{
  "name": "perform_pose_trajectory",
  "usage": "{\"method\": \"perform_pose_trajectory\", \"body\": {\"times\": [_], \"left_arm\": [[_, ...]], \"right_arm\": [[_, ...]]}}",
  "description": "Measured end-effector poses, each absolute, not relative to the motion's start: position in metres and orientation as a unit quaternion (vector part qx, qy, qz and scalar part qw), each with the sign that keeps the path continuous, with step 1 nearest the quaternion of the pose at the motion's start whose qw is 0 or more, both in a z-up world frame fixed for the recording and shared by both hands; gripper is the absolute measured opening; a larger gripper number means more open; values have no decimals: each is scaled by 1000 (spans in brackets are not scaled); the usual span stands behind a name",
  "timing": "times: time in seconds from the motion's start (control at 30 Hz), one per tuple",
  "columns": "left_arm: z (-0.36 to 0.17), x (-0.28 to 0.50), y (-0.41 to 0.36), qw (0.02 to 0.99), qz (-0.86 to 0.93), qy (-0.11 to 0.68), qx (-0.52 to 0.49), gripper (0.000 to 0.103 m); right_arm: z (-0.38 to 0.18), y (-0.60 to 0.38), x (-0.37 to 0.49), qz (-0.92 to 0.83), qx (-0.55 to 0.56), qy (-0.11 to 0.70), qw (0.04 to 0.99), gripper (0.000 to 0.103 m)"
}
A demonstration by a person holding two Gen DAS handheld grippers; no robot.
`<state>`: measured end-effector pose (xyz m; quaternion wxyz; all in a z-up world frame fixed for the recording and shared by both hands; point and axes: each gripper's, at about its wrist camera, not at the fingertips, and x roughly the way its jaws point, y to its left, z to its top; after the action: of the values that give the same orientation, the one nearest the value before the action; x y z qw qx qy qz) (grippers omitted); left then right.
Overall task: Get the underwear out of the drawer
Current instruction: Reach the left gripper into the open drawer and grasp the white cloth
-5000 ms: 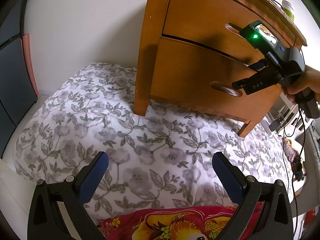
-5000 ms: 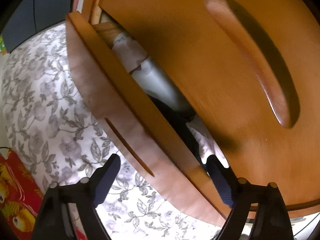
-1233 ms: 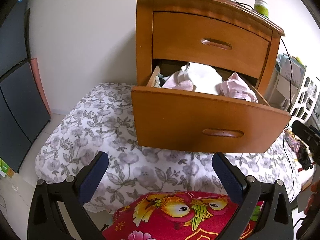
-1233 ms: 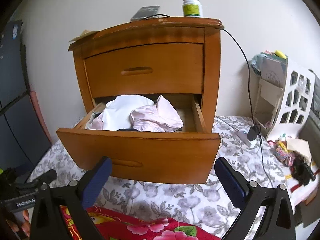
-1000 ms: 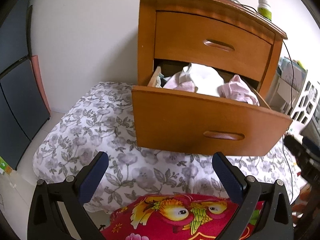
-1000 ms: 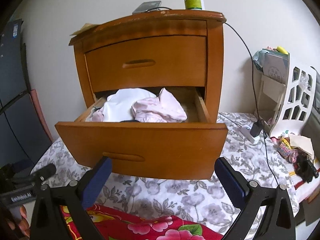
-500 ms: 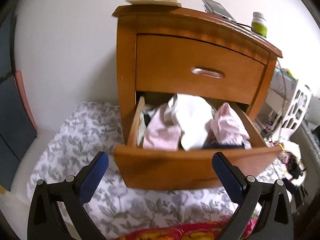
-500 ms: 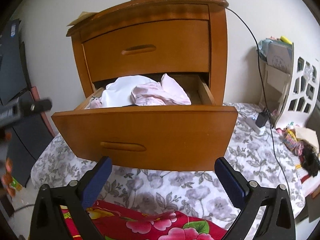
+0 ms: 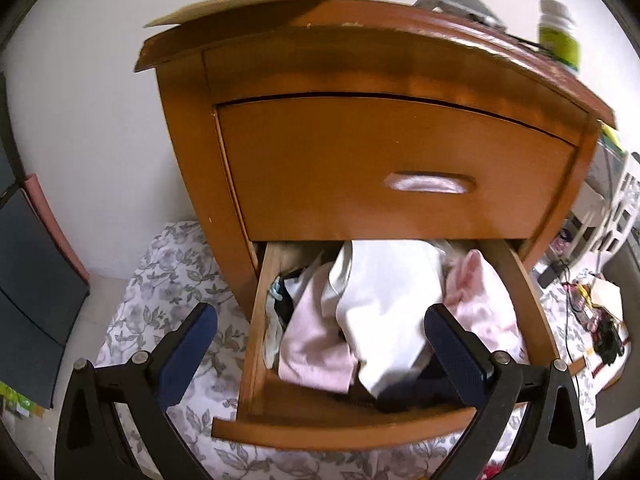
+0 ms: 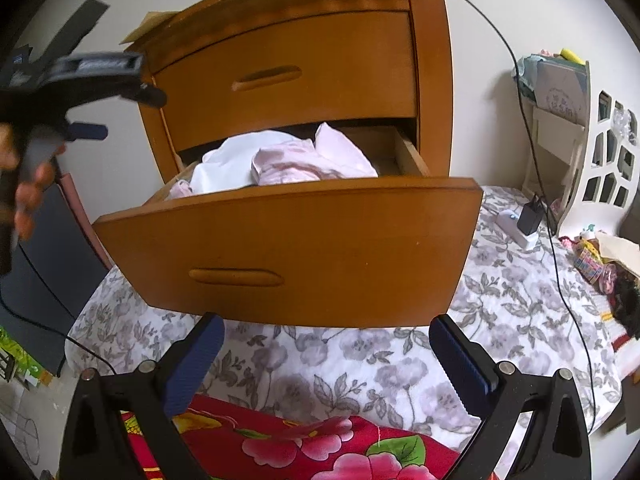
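Currently I see my left gripper, ribbed blue pads spread apart, above the pulled-out glossy wooden drawer; soft pink and white underwear lies crumpled inside. My right gripper, likewise spread, hangs below the drawer front. No legible writing.

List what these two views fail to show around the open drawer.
- Drawer bottom: left wrist view, covered by the white garment and pink garments.
- Dark item at the drawer front: left wrist view, mostly under the white garment and behind the right jaw.
- Bottle label: left wrist view, blurred.
- Left gripper: right wrist view, blurred, jaws unclear there.
- Upper drawer contents: shut.
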<state>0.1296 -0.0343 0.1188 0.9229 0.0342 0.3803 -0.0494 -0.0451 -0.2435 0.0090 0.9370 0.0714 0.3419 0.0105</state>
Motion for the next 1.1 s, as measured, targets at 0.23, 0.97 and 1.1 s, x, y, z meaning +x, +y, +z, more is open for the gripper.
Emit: {"method": "perform_pose_trajectory", "body": {"times": [0.23,0.97,1.1], "left_arm": [[106,159,-45,909,-54,412,27,103],[25,219,-56,843,-103,522,-79,80],[20,227,-60,839,-104,526,-92,79]], "right_arm": [[2,-245,-40,19,81,353,932,103],[-15,-250,-27,37,113,385,915,103],[-17,-251,-26,38,114,390,913,103]]}}
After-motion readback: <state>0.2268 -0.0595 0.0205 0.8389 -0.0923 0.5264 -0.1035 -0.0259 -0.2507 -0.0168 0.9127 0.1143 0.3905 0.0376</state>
